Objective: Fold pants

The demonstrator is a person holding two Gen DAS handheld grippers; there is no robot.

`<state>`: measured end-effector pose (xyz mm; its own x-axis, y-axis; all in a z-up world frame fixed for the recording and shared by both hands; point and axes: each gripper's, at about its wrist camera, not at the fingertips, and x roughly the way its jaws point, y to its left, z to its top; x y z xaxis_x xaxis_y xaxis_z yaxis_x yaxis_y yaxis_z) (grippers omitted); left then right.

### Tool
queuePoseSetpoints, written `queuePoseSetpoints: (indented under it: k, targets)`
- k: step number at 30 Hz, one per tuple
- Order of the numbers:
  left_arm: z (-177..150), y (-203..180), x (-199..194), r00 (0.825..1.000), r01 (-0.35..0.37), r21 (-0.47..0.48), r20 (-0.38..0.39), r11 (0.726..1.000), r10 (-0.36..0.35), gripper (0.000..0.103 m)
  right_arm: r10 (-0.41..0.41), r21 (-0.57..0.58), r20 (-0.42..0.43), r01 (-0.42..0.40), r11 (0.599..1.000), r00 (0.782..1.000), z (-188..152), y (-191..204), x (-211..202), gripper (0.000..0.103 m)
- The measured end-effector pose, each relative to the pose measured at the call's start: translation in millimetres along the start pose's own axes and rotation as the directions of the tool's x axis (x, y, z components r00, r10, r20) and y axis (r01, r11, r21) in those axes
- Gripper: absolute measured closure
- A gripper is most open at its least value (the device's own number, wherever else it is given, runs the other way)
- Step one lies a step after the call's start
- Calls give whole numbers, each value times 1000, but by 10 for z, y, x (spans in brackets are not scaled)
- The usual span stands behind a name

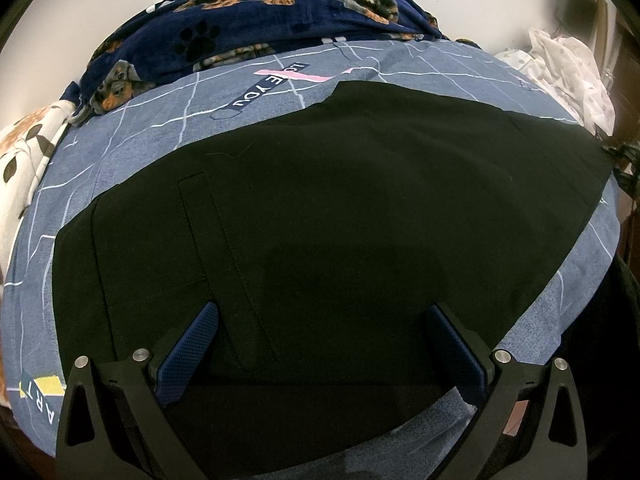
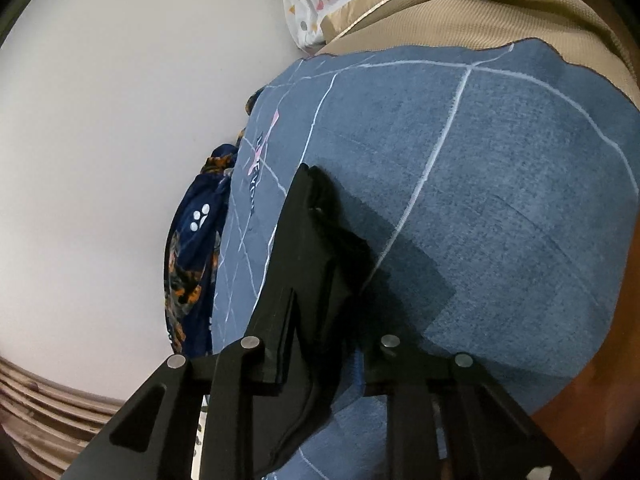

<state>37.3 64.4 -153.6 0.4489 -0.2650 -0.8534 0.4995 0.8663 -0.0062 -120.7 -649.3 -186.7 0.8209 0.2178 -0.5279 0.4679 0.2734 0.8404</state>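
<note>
Black pants lie spread flat across a blue bed sheet crossed by thin white lines. In the left wrist view a pocket seam shows left of centre. My left gripper is open just above the near part of the pants, and nothing sits between its blue pads. In the right wrist view an end of the pants is raised off the sheet as a thick layered fold. My right gripper is shut on that fold. Its fingertips are hidden by the black cloth.
A navy dog-print blanket is bunched along the far side by the white wall. White patterned cloth lies at the far right and a cream leaf-print cloth at the left. A tan cushion borders the sheet's end.
</note>
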Motion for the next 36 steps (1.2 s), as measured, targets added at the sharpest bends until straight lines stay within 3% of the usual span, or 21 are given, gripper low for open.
queuePoseSetpoints:
  k: [3,7,13,25,36]
  targets:
    - [0,-1,1,1000,0,0,0,1000,0,0,-5,11,-5,5,1000,1000,11,-1,-7,81]
    - [-1,-1,1,1000,0,0,0,1000,0,0,-78,-13,2,79,997,997,9,82,25,90]
    - [1,0,2,1000,0,1,-1,1000,0,0,-142,-68,57,145,987,988,-65,239,23,91]
    - [-3,0,1,1000,0,0,0,1000,0,0,-161,-138,109,175,975,981,-174,504,-74,91]
    - [-3,-3,2,1000,0,0,-1,1000,0,0,-117,-178,93,132,975,989,-326,757,-51,91]
